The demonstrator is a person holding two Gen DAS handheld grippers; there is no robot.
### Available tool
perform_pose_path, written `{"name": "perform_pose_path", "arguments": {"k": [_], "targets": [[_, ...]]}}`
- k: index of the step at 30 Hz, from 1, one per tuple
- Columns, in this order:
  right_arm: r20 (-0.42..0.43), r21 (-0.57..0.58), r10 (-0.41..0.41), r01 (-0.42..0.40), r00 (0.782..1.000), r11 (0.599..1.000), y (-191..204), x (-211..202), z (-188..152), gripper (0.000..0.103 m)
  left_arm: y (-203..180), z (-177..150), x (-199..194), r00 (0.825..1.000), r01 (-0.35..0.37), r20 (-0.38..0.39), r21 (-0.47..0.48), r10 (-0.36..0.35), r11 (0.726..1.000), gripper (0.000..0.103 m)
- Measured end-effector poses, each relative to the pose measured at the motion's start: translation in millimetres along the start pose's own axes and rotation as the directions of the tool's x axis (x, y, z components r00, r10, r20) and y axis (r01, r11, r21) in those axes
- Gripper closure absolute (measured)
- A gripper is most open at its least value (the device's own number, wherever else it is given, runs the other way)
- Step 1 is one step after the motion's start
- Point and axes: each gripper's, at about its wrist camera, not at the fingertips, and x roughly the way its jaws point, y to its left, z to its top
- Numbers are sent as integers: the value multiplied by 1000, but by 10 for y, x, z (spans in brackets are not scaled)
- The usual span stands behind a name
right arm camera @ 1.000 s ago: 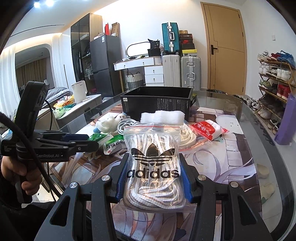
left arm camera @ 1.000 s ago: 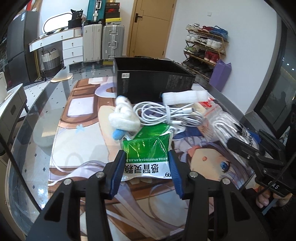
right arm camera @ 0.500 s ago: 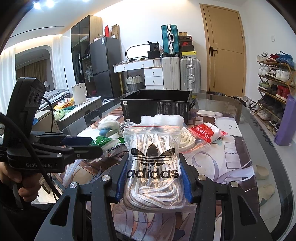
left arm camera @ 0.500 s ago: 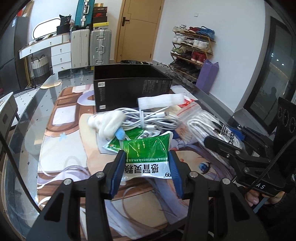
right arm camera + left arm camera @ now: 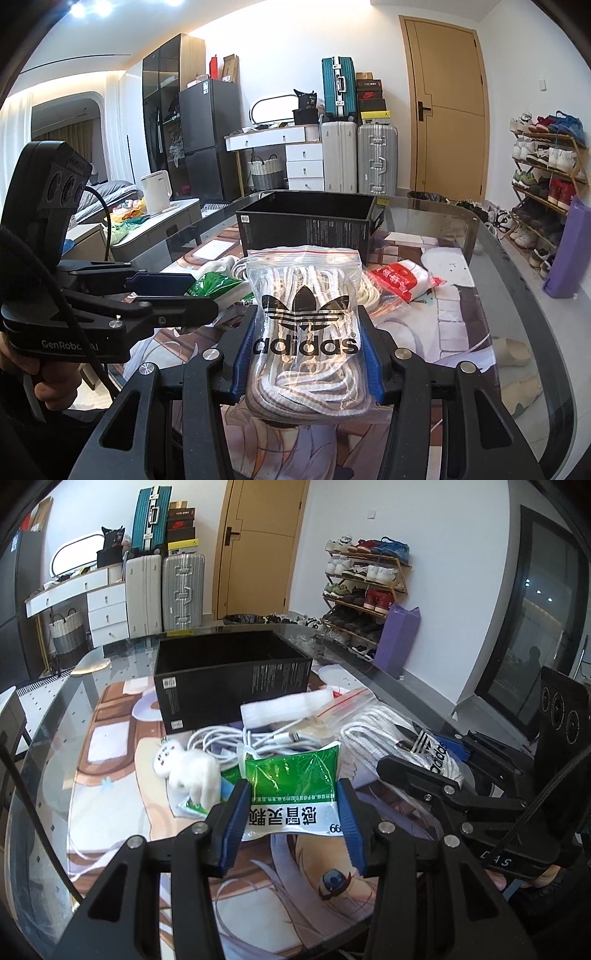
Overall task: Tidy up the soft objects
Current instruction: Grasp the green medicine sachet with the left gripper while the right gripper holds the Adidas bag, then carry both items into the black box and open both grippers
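Green sachet (image 5: 293, 794) in left tool (image 5: 291, 829) (pads pressing).

I'm working in a lived-in home: a wooden shoe rack (image 5: 546, 166) full of trainers, hard-shell suitcases (image 5: 358, 158) beside a tan wooden door (image 5: 447, 107), and a dark refrigerator (image 5: 208, 136).

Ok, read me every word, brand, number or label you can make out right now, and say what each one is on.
"adidas" with trefoil logo: clear zip bag of white laces, in the right gripper.
"感冒灵颗", upside down, and "66": green and white sachet, in the left gripper.
"GenRobo", then "AI": left gripper's black body.
"AS": right gripper's body.
Unreadable: print on the black open box; red and white packet.
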Motion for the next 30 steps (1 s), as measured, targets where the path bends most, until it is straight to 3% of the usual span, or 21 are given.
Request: {"name": "perform_pose_path", "arguments": {"k": [30], "targets": [[54, -28, 3, -2, 999, 1000, -307, 216, 702, 54, 255, 674, 187, 987, -91, 133, -25, 93, 996, 57]]}}
